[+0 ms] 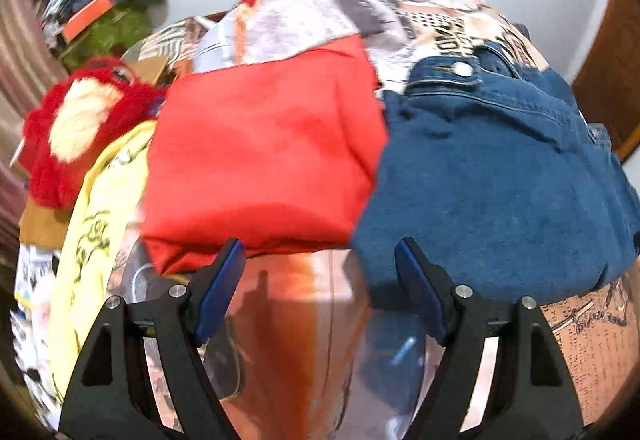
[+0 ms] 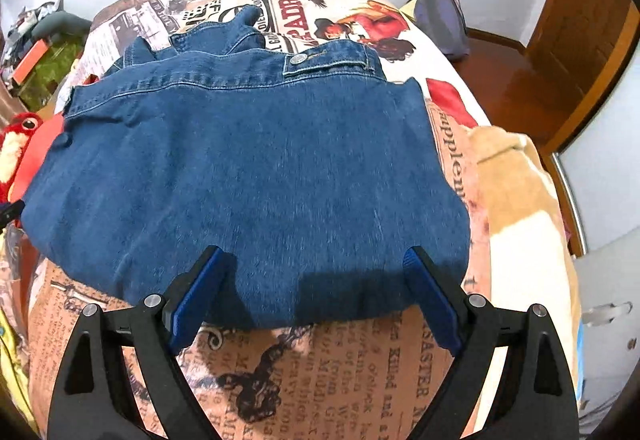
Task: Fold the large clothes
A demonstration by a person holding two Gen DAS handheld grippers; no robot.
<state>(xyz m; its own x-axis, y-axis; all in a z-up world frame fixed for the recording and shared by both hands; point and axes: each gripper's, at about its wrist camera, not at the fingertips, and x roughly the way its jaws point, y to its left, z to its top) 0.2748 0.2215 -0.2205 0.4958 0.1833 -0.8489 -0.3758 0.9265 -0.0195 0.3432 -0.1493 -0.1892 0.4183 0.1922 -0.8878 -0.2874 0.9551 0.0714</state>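
Note:
Folded blue denim jeans (image 2: 248,168) lie on a bed with a printed newspaper-style cover (image 2: 320,372); they also show at the right of the left wrist view (image 1: 492,180). A folded red garment (image 1: 264,152) lies just left of them. My right gripper (image 2: 316,292) is open, its blue-padded fingers over the near edge of the jeans, holding nothing. My left gripper (image 1: 320,288) is open and empty, just in front of the gap between the red garment and the jeans.
A yellow garment (image 1: 96,232) lies at the left beside a red plush toy (image 1: 80,120). A tan and white blanket (image 2: 520,208) lies at the right. A dark cushion (image 2: 442,20) sits at the far right, next to a wooden door (image 2: 580,40).

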